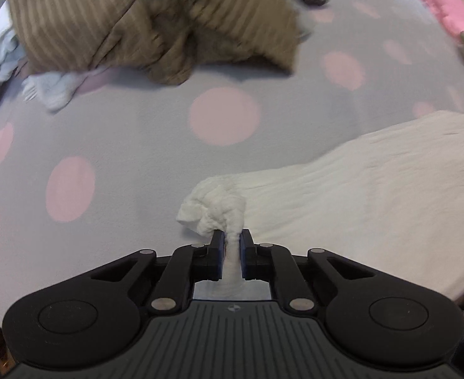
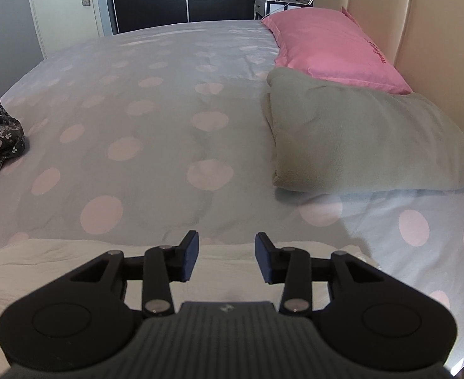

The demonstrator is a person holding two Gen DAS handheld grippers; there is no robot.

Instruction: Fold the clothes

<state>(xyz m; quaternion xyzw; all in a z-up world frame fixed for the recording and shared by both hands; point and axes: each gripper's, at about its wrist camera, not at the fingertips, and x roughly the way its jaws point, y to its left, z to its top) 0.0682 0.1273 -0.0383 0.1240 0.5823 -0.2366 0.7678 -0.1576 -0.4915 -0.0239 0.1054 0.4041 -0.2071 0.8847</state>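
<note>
A cream-white textured garment (image 1: 374,189) lies spread on the bed, stretching right from my left gripper (image 1: 232,237). That gripper is shut on a bunched corner of the garment, with a puff of cloth sticking out past the pads. In the right wrist view the same white garment (image 2: 58,268) lies flat under my right gripper (image 2: 226,243). The right gripper hovers above the garment's far edge, open, with nothing between its fingers.
The bed has a grey cover with pink dots (image 1: 105,145). A brown striped garment (image 1: 143,22) and small white clothes (image 1: 52,88) are heaped at the far left. A grey pillow (image 2: 358,139), a pink pillow (image 2: 326,44), a beige headboard (image 2: 421,25) and a dark floral garment (image 2: 1,132) are in the right wrist view.
</note>
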